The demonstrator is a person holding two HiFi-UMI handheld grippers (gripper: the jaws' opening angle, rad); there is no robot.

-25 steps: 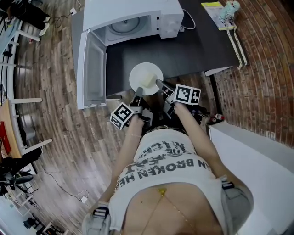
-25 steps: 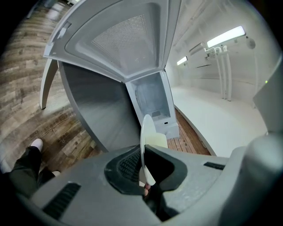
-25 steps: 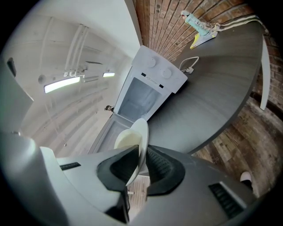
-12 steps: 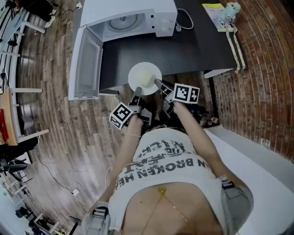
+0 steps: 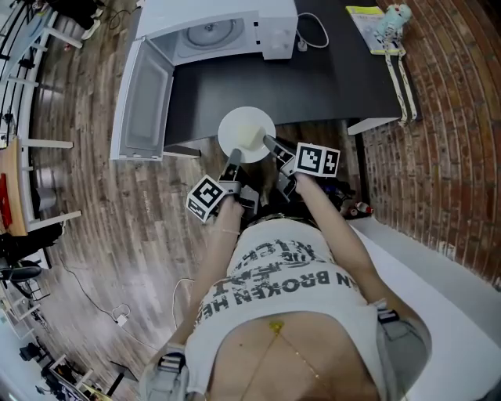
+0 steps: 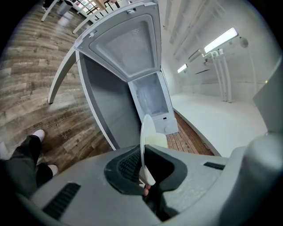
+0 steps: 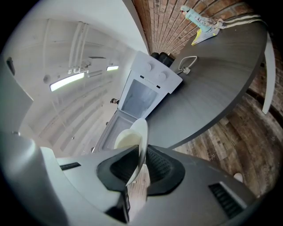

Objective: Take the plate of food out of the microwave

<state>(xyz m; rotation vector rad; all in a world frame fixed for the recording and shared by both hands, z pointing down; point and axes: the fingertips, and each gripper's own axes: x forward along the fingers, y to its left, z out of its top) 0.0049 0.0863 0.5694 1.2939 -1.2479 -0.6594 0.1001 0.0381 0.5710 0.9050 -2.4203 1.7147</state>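
Note:
A white plate [image 5: 246,135] with pale yellow food hangs level over the near edge of the dark table [image 5: 313,78], held from both sides. My left gripper [image 5: 234,159] is shut on its near-left rim, and my right gripper [image 5: 269,143] is shut on its right rim. In the left gripper view the plate [image 6: 145,137] stands edge-on between the pads of the left gripper [image 6: 143,165]. In the right gripper view the plate [image 7: 139,137] and its food [image 7: 125,140] sit in the right gripper [image 7: 139,165]. The white microwave [image 5: 219,31] stands at the table's far end with its door [image 5: 145,102] swung open and its cavity empty.
A yellow booklet and a small toy [image 5: 380,19] lie at the table's far right corner. A white cable [image 5: 315,33] runs beside the microwave. A white counter [image 5: 438,274] is at the right. Wooden floor surrounds the table, with a person's shoe [image 6: 37,134] on it.
Both grippers have carried the plate back from the microwave toward the table's near edge. The microwave and its open door have slid farther up the head view.

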